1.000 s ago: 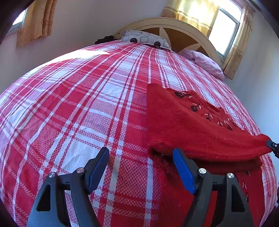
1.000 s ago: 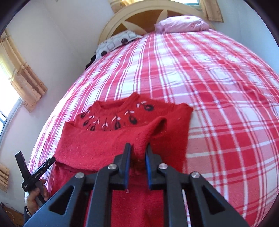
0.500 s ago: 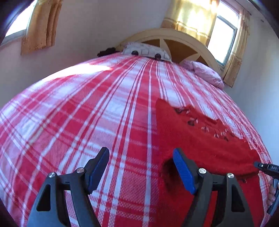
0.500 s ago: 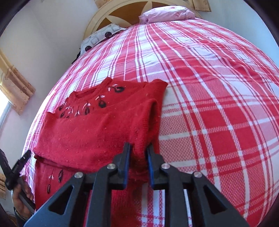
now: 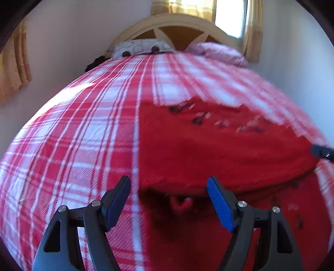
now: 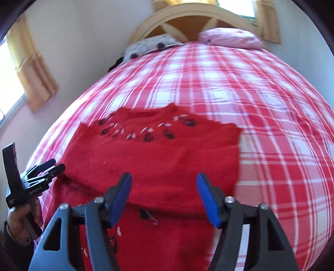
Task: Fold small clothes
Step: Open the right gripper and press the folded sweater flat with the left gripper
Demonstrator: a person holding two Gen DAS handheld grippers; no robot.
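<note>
A red knitted sweater (image 6: 158,158) with dark and white embroidery near the collar lies on the red-and-white plaid bed (image 6: 261,104), its sleeves folded across the body. My right gripper (image 6: 165,196) hangs just above the sweater's near fold; its jaws are opening and nothing sits between the blue pads. In the left wrist view the sweater (image 5: 219,150) fills the right half. My left gripper (image 5: 169,200) stands open over the sweater's left edge, holding nothing. The left gripper (image 6: 47,168) also shows at the far left of the right wrist view, held by a hand (image 6: 18,221).
A patterned grey pillow (image 6: 150,44) and a pink pillow (image 6: 229,38) lie against the arched wooden headboard (image 6: 187,18). Yellow curtains (image 6: 33,68) hang by the windows. Bare plaid bedding stretches to the right of the sweater and beyond it.
My right gripper has let go of the folded sleeve and its jaws have spread wide. My left gripper has shifted right, over the sweater's left edge, still open.
</note>
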